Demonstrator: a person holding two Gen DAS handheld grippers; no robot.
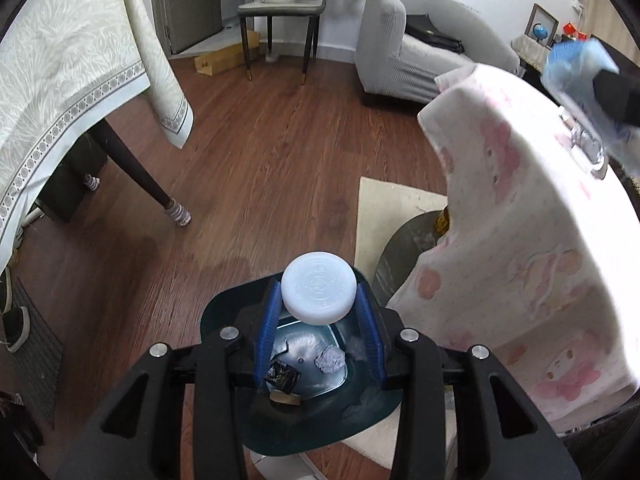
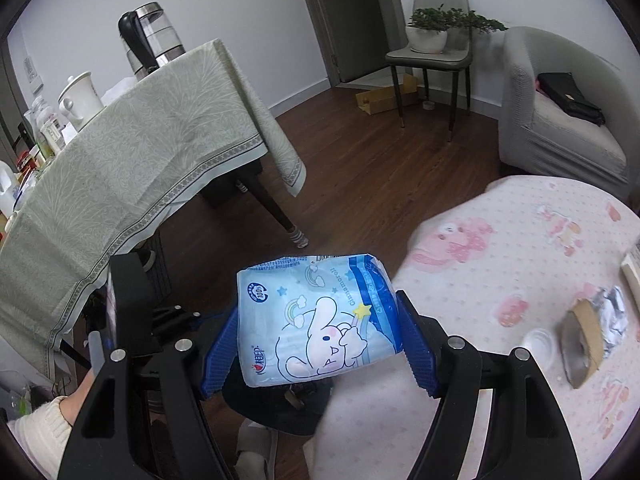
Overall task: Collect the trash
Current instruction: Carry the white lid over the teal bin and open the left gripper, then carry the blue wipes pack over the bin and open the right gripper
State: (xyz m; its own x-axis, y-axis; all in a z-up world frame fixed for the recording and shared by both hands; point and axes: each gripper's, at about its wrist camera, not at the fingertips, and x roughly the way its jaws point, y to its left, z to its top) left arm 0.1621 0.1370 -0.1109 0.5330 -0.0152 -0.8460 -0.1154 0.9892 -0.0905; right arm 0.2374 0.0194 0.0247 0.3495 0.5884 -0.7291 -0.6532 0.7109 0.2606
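My left gripper [image 1: 319,300] is shut on a round white plastic lid [image 1: 319,293], held just above a dark green trash bin [image 1: 224,308] on the floor. Inside the bin lie a crumpled white tissue [image 1: 331,360], a black wrapper [image 1: 282,376] and other scraps. My right gripper [image 2: 316,328] is shut on a blue tissue pack with a cartoon bunny [image 2: 316,320], held over the floor beside the pink-patterned table [image 2: 500,280]. That pack [image 1: 580,68] also shows blurred at the upper right of the left wrist view. On the table lie a tape roll with foil [image 2: 588,336] and a small clear cup [image 2: 538,342].
A table with a green cloth [image 2: 120,184] carries a kettle [image 2: 150,38] and a white jug [image 2: 80,98]; its leg [image 1: 136,168] stands left of the bin. A chair with a plant [image 2: 430,54], a grey sofa [image 2: 560,120] and a beige rug [image 1: 384,216] lie beyond.
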